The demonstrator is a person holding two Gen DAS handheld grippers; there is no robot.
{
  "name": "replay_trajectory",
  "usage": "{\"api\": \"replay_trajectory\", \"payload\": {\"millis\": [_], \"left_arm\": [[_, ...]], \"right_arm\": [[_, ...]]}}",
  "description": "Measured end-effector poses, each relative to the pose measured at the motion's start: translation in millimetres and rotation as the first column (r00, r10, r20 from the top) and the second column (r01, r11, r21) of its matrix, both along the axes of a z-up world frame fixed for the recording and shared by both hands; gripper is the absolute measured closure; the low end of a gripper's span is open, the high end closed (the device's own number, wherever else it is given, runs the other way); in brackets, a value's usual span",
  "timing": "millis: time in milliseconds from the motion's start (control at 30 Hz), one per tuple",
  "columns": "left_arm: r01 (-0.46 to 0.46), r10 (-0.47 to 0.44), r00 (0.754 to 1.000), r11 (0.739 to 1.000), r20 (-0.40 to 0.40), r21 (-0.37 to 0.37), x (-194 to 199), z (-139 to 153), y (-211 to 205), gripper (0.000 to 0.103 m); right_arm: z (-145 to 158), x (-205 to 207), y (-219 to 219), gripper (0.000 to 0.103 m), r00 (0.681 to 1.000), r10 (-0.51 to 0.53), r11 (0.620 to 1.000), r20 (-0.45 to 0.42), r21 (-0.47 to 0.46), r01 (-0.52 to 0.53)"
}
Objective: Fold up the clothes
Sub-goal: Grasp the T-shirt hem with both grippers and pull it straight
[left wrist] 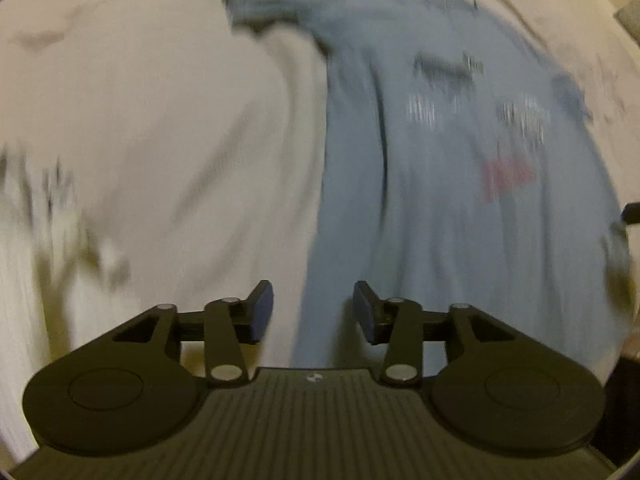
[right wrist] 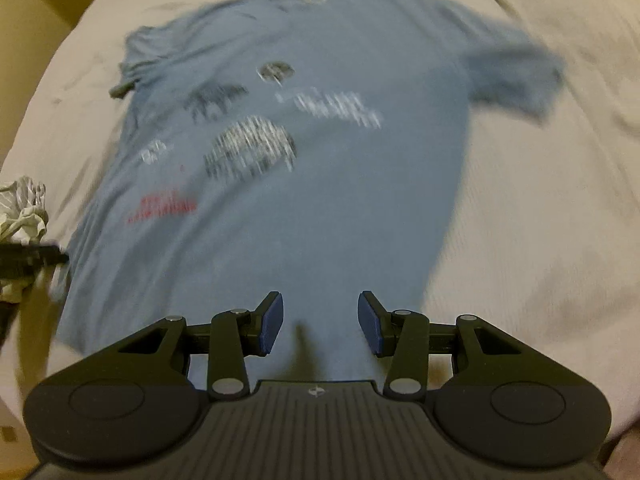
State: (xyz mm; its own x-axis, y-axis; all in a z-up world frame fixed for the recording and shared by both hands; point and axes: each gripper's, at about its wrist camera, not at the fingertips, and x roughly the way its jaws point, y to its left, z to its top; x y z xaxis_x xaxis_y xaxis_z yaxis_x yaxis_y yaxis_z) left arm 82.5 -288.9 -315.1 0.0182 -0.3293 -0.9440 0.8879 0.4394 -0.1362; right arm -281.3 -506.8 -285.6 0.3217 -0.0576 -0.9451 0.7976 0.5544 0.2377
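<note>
My left gripper points forward and down, jaws spread wide, blue-padded fingers holding nothing between them. My right gripper matches that pose, jaws equally parted, pads bare and empty. At the left edge of the right wrist view, a dark part of my left gripper just shows, blurred.

Soft matt blue cloth T-shirt; cream sheet woven, wrinkled, matt.

Bare sheet beside T-shirt
</note>
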Motion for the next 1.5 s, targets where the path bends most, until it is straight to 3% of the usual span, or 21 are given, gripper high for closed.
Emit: {"api": "replay_trajectory", "payload": {"millis": [167,200,267,533,667,833,867,900,933,1133,1300,1400,1500], "left_arm": [[-0.008,0.009,0.999,1.000,-0.053,0.026,-13,-15,28,0.063],[-0.020,0.021,0.998,1.000,-0.066,0.018,-12,-15,30,0.068],[-0.042,0.042,0.995,0.999,-0.092,0.004,-9,-13,31,0.098],[-0.046,0.046,0.997,0.999,-0.067,0.008,-15,-4,30,0.102],[-0.058,0.058,0.998,0.998,-0.028,0.006,-19,12,33,0.103],[-0.082,0.082,0.997,0.997,0.002,-0.004,-20,27,34,0.103],[-0.088,0.088,0.996,0.996,0.004,-0.004,-19,28,34,0.103],[-0.091,0.091,0.996,0.996,0.005,-0.001,-19,29,35,0.103],[-0.091,0.091,0.996,0.996,0.005,0.004,-20,30,34,0.103],[-0.029,0.029,1.000,1.000,-0.003,0.004,-30,48,28,0.103],[0.022,-0.022,0.999,0.999,-0.027,-0.024,-45,67,33,0.103],[0.023,-0.023,0.999,1.000,-0.023,-0.003,-45,64,37,0.103],[0.019,-0.019,1.000,1.000,-0.015,0.025,-44,59,41,0.103]], "right_arm": [[-9,-45,30,0.058,0.999,-0.046,0.995,0.016,0.094,0.044],[-13,-51,33,0.058,0.998,-0.053,0.993,0.021,0.110,0.051],[-20,-62,37,0.058,0.997,-0.071,0.988,0.031,0.140,0.066],[-67,-90,48,0.055,0.974,-0.171,0.945,0.151,0.306,0.118],[-72,-103,47,0.055,0.940,-0.244,0.915,0.238,0.378,0.142],[-82,-107,39,0.062,0.895,-0.314,0.865,0.316,0.485,0.132],[-83,-105,38,0.065,0.904,-0.299,0.869,0.306,0.479,0.125],[-83,-104,38,0.085,0.914,-0.282,0.875,0.291,0.470,0.120],[-84,-102,37,0.098,0.923,-0.266,0.880,0.277,0.461,0.115],[-29,-126,30,0.100,0.933,-0.266,0.909,0.244,0.386,0.158],[26,-122,35,0.100,0.987,-0.073,0.971,0.144,0.238,0.038],[21,-107,35,0.100,0.989,-0.062,0.964,0.132,0.263,0.025],[-8,-97,46,0.099,0.994,-0.065,0.952,0.086,0.303,0.036]]}}
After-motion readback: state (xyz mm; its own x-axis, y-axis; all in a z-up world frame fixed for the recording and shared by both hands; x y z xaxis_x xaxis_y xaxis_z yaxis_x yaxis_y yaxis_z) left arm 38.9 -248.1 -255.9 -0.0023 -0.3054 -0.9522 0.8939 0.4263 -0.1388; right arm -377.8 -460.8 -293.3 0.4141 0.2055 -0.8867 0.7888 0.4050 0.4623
